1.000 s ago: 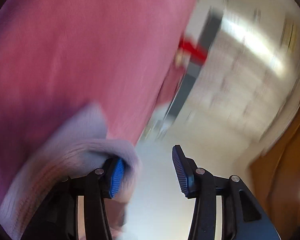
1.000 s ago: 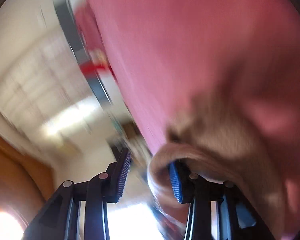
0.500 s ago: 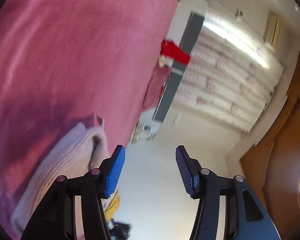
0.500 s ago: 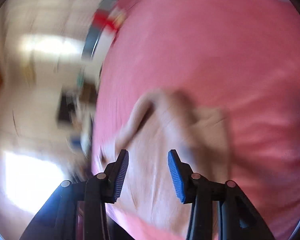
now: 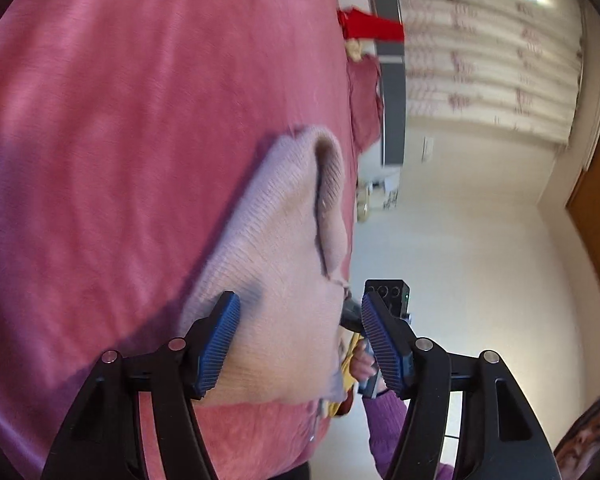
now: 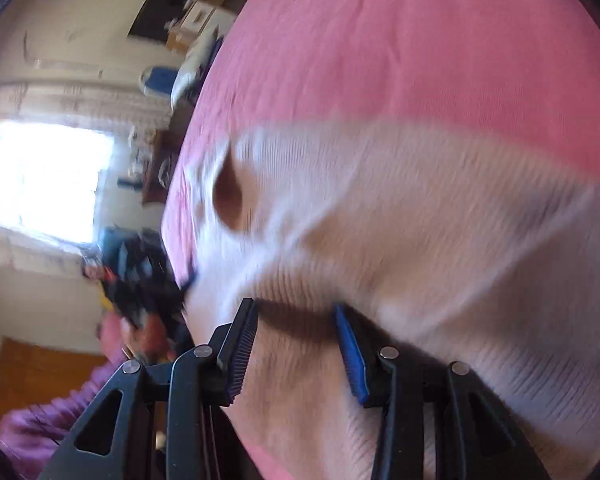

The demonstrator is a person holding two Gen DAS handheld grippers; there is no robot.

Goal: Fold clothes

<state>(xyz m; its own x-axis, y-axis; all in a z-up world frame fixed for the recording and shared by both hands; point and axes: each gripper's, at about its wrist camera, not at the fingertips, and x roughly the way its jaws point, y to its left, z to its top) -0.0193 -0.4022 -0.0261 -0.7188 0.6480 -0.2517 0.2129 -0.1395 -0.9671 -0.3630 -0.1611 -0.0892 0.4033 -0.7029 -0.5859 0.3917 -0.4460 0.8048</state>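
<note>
**Pale sweater flat on pink bed cover, both grippers empty over it**

No containers in view, nothing to note there

Task item: pale knit sweater [image 5: 284, 240] lies on the pink bed cover [image 5: 120, 140], close to the bed's edge. Ribbed neck opening [image 5: 328, 168] is at the far end in the left wrist view. In the right wrist view the sweater [image 6: 420, 208] fills the middle of the picture, motion-blurred, with a fold ridge running across just ahead of the fingers; bed cover [image 6: 400, 40] behind it

Left gripper [image 5: 300, 340]: fingers spread, blue pads apart, jaws have just been opening. Sweater shows in the gap between them but the pads do not press on it. Gripper points along the garment toward the neck, tilted slightly down, view rolled so the bed runs up the left side

Right gripper [image 6: 296, 350]: fingers part-spread, gap unchanged over the last moment, nothing pinched; knit fabric sits under and beyond the pads. Angled down at the sweater

Right gripper also shows in the left wrist view [image 5: 380, 320] beyond the bed edge, gripped by the person's hand [image 5: 362, 364] in a purple sleeve [image 5: 384, 420]. Patterned curtain [image 5: 480, 60] and cream wall [image 5: 460, 220] behind. Bright window [image 6: 44, 180] on the left of the right wrist view
</note>
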